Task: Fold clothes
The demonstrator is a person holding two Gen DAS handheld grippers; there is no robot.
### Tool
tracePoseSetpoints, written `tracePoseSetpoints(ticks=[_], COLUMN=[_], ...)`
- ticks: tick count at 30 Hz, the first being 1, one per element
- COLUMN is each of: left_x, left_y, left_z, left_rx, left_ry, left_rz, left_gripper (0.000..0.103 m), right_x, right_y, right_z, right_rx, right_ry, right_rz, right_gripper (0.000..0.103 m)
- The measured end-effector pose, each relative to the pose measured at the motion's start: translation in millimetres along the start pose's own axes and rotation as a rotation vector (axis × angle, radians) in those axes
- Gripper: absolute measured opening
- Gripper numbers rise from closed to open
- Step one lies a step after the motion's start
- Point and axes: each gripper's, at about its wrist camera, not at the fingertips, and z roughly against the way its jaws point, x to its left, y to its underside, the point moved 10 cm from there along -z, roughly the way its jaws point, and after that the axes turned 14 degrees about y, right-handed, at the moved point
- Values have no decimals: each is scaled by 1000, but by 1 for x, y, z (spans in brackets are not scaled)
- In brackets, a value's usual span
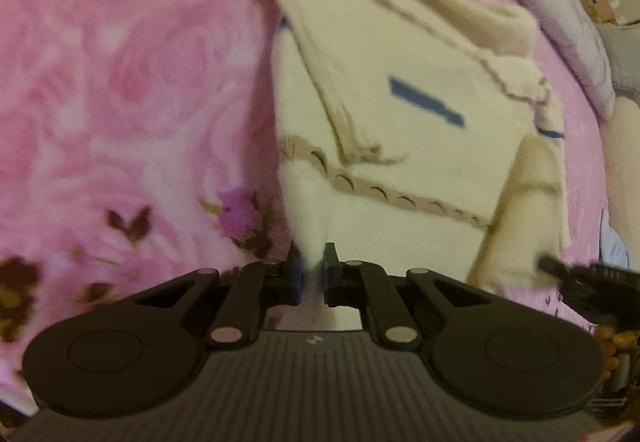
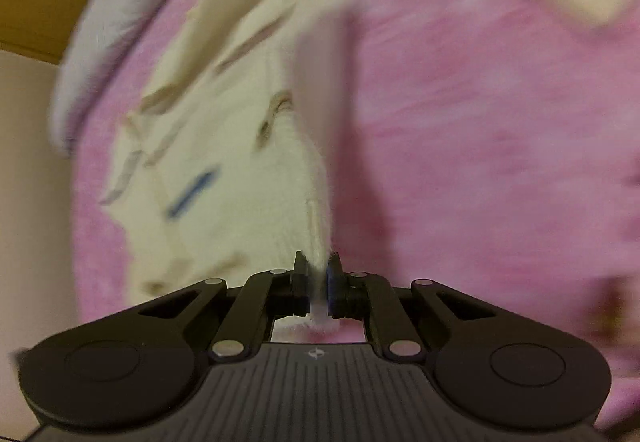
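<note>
Sweater blurred, edges in both claws

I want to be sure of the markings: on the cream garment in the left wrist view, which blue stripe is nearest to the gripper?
The thick blue stripe mid-garment on the cream garment; the others lie further off, near the top and right edges.

My left gripper pinches the edge of the cream sweater. The sweater lies on a pink blanket. My right gripper holds its other corner.
</note>
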Motion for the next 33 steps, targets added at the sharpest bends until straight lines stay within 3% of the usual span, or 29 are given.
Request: tracePoseSetpoints(ticks=[1,3,8,10,12,13,14,15,16,18,20,23,26,28,30,31,32,33], left_x=[-4,-8,-1,12,10,8,6,-2,-12,-34,-60,-92,-93,-81,-73,-69,-65,-61], left_y=[0,3,33,46,50,52,53,52,50,45,40,27,13,11,4,0,-4,-8], left_z=[10,21,-3,-15,-12,-10,-8,-3,4,12,16,-8,-59,-90,-84,-80,-77,-74], left_rx=[-12,-28,54,77,90,96,103,116,126,127,123,97,123,184,171,164,158,151], left_ry=[2,-11,-99,-168,-215,-238,-262,-289,-333,-360,-350,-355,-399,-418,-411,-408,-405,-401], left_rz=[-3,-3,-41,-42,-59,-68,-79,-127,-196,-321,-450,-654,-801,-858,-853,-850,-847,-845], left_gripper=[6,6,6,6,7,8,10,11,12,26,43,52,49,45,40,32,16,7], right_x=[-25,-63,-76,-82,-80,-79,-79,-79,-83,-86,-81,-67,-41,-37,-34,-34,-33,-32], right_y=[0,4,24,39,42,43,41,40,37,22,7,-17,-37,-39,-40,-41,-40,-40], right_z=[13,23,-16,-38,-41,-42,-40,-38,-34,-22,-14,-12,-16,-15,-18,-21,-21,-21], right_rx=[-4,19,97,155,158,160,174,188,187,121,69,9,-15,-20,-16,-10,-9,-7], right_ry=[61,102,194,225,253,267,304,342,416,516,502,442,399,397,407,413,418,423], right_rz=[-4,-42,23,39,67,82,103,125,149,210,178,92,53,39,33,32,25,18], right_gripper=[8,6,5,5,4,7,32,49,74,72,70,72,73,79,81,81,81,81])
